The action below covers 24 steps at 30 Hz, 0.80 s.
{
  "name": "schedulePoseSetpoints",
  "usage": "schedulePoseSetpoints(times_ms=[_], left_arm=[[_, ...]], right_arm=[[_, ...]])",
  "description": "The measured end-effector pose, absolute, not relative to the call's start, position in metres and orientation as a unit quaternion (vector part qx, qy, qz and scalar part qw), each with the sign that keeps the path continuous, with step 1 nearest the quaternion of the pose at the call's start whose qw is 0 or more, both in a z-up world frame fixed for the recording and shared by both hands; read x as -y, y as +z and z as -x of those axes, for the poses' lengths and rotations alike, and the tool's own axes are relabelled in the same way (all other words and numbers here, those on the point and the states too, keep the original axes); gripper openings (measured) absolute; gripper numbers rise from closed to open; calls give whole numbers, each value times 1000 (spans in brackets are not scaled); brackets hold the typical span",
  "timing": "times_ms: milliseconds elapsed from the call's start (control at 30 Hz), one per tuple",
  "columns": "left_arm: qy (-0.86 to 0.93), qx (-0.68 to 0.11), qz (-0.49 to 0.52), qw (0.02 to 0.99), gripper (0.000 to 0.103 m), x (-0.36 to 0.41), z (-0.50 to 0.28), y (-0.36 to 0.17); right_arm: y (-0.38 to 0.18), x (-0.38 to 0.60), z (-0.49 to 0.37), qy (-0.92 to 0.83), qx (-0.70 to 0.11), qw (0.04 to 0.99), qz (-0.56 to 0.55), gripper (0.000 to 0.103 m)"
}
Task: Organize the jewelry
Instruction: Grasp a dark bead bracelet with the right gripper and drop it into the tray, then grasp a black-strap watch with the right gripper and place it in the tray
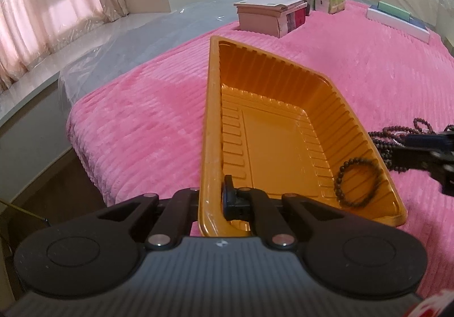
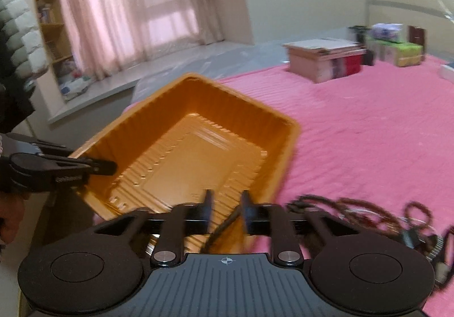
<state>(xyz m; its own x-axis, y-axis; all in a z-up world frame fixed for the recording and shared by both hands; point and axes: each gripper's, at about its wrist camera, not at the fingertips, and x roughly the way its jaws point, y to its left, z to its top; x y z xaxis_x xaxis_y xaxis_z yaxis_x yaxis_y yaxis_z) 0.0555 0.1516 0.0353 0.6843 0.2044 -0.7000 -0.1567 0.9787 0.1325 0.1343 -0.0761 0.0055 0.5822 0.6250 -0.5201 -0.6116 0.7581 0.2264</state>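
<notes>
Left gripper (image 1: 218, 197) clamped, right gripper (image 2: 225, 207) parted.

Both wrist cameras look forward and down from close above the orange tray (image 1: 272, 129) on the pink bed (image 1: 369, 70), left from its corner, right from its side.

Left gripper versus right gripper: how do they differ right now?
The left gripper is shut on the near wall of the orange tray; the right gripper is open, nothing pinched. The left gripper holds the tray by its rim; the right gripper hangs above the tray's other side, near the heap of bead strings on the pink bedspread. Both are black and point downward.
</notes>
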Motion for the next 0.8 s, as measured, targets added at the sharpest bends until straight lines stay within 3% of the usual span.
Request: schedulePoseSetpoints(times_ms=[33, 333, 533, 600, 633, 667, 800], left_arm=[[99, -385, -30, 917, 3, -152, -55, 35], [100, -386, -21, 917, 2, -153, -55, 33], [102, -387, -20, 916, 2, -154, -55, 33], [103, -388, -20, 916, 2, -153, -56, 33], [103, -389, -20, 915, 2, -152, -56, 32], [103, -389, -21, 915, 2, -152, -56, 32], [104, -390, -23, 915, 2, -150, -57, 32]], right_arm=[[5, 90, -129, 333, -297, 895, -14, 53], [-25, 201, -127, 136, -331, 933, -21, 53], [-31, 225, -150, 100, -328, 939, 1, 52], [-33, 225, -159, 99, -330, 939, 9, 42], [-35, 225, -162, 97, -331, 939, 14, 27], [-37, 225, -165, 95, -332, 938, 19, 19], [-45, 221, -171, 96, -338, 936, 37, 15]])
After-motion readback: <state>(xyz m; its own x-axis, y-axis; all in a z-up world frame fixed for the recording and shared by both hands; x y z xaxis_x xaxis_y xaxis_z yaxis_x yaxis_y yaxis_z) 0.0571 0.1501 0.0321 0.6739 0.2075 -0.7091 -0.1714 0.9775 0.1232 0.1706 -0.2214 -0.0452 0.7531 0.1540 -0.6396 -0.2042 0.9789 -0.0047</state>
